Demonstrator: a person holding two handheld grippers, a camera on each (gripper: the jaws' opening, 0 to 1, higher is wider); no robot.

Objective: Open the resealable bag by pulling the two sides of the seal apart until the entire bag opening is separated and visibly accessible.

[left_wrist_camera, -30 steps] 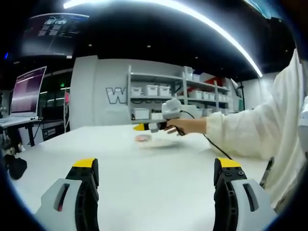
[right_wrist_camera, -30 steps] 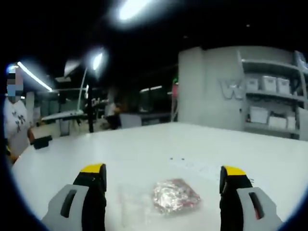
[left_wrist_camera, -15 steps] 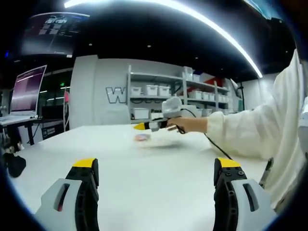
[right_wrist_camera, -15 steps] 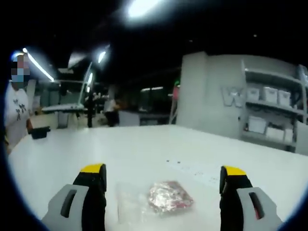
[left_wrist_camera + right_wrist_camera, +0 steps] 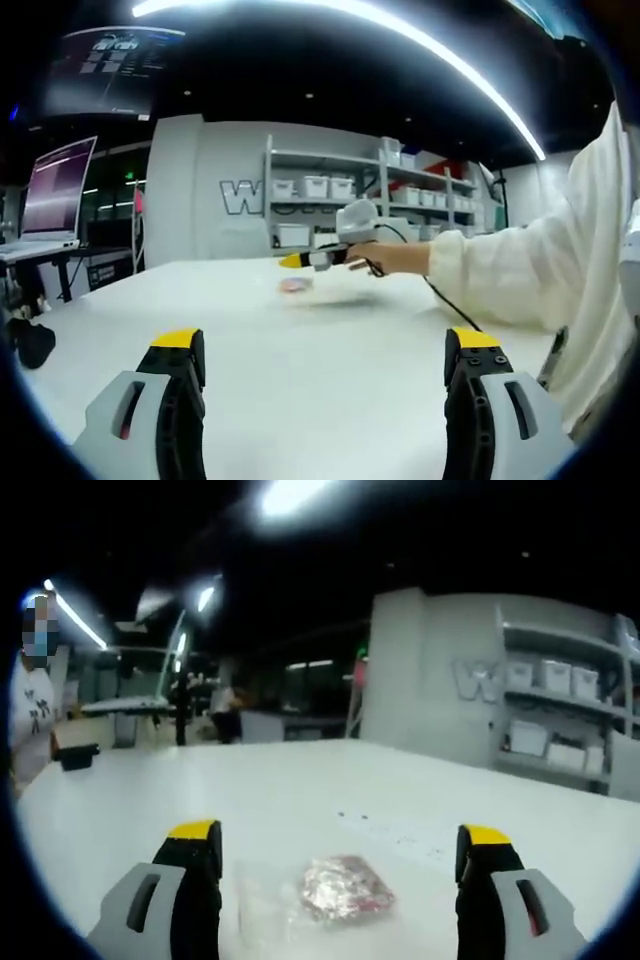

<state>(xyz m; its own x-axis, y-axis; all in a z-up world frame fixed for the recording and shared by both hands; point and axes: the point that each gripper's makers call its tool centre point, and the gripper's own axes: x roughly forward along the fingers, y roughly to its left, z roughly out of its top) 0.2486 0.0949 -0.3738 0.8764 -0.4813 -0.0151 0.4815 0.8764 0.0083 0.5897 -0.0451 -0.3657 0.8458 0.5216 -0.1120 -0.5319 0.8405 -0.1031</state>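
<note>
A clear resealable bag (image 5: 310,900) lies flat on the white table (image 5: 300,790), holding a crinkly silver and pink lump (image 5: 345,888). My right gripper (image 5: 340,855) hovers just over it, jaws wide open, the bag between and slightly beyond them. In the left gripper view the same bag (image 5: 310,290) is a small pale patch far across the table, with the right gripper (image 5: 310,262) held above it by a hand in a white sleeve (image 5: 520,270). My left gripper (image 5: 325,350) stays open over bare table, well short of the bag.
A laptop (image 5: 55,200) sits on a stand at the left, a dark object (image 5: 30,345) at the table's left edge. Shelves with white bins (image 5: 340,200) stand behind. A person (image 5: 30,720) stands at the far left beyond the table, near a small black item (image 5: 75,757).
The right gripper's view has shifted slightly, and the bag sits a little more to the left between its jaws. The left gripper has held still.
</note>
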